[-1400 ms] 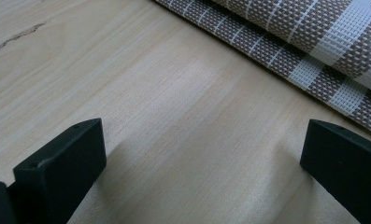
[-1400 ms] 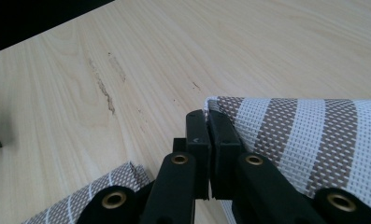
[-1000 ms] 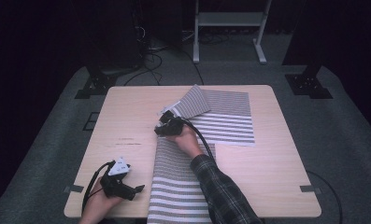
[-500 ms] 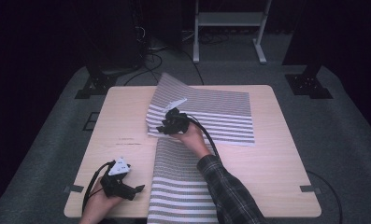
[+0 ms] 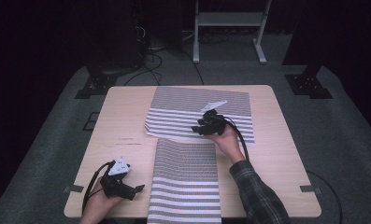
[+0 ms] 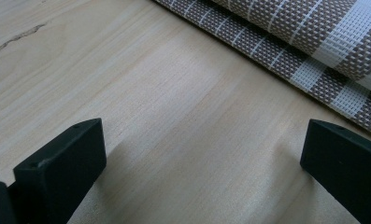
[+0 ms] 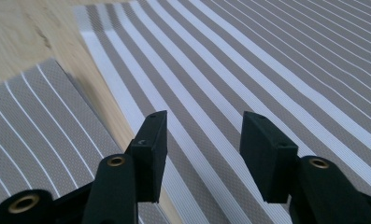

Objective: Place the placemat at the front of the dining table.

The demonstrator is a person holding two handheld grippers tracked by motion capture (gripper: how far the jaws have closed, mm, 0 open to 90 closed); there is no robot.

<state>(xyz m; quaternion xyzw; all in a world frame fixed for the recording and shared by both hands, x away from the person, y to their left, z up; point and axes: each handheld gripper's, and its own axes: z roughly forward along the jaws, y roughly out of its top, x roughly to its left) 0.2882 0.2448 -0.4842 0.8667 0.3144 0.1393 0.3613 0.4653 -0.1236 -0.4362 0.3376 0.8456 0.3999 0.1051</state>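
Two grey-and-white striped mats lie on the wooden table. The far mat is spread flat across the back half. The near mat runs lengthwise to the front edge. My right gripper hovers low over the far mat's near edge. In the right gripper view it stands open with nothing between the jaws, above the far mat, and the near mat is at the left. My left gripper rests open at the front left. Its jaws straddle bare wood beside the near mat's edge.
Bare tabletop lies left of both mats, and a narrower strip lies to the right. Beyond the table on the dark floor are cables, a white stand and black equipment bases.
The far mat's turned-over flap has swung left and now lies flat and unfolded. My right gripper has let go of it and drawn back to the right. The left gripper stayed put.
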